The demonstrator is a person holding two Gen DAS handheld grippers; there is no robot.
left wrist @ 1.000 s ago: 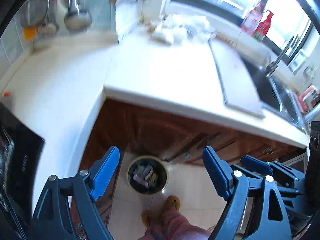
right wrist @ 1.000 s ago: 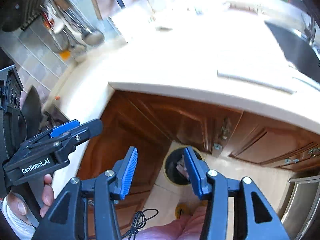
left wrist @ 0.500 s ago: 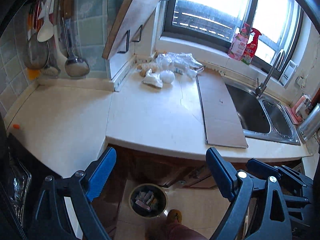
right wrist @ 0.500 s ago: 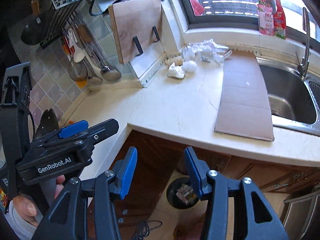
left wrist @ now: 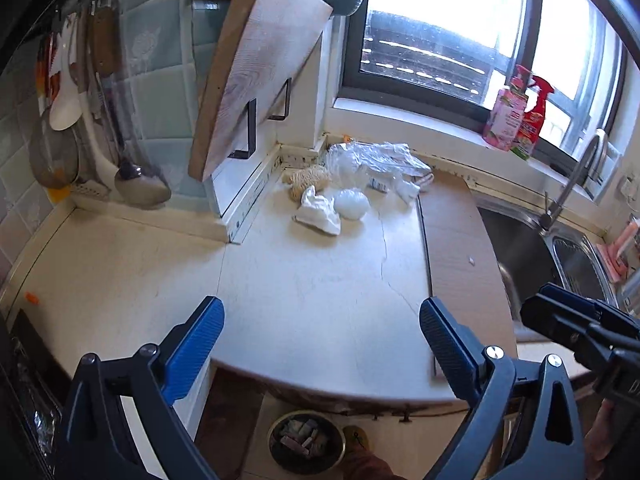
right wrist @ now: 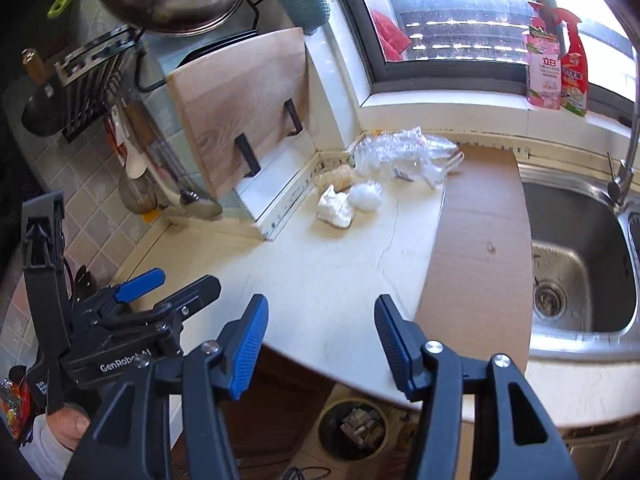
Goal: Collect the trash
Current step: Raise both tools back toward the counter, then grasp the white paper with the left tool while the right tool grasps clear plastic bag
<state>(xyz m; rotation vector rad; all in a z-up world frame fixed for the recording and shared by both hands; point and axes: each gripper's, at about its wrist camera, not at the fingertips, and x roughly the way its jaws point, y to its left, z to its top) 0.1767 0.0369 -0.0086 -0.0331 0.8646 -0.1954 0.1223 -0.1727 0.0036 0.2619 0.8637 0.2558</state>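
Open white countertop (left wrist: 320, 280) stretches ahead toward the back corner, nothing standing on it. On the left the leaning cutting board (left wrist: 256, 76) overhangs the route; on the right lies flat cardboard (left wrist: 456, 248), and beyond it the sink (right wrist: 576, 248) drops away.

Both grippers are hanging side by side, left gripper (left wrist: 320, 328) gaping wide, right gripper (right wrist: 322, 326) parted less, nothing held.

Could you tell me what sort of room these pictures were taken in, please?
Almost certainly a home kitchen: a steel sink with a tap is set into the counter, a cutting board leans on its stand, and ladles hang by the tiled wall.
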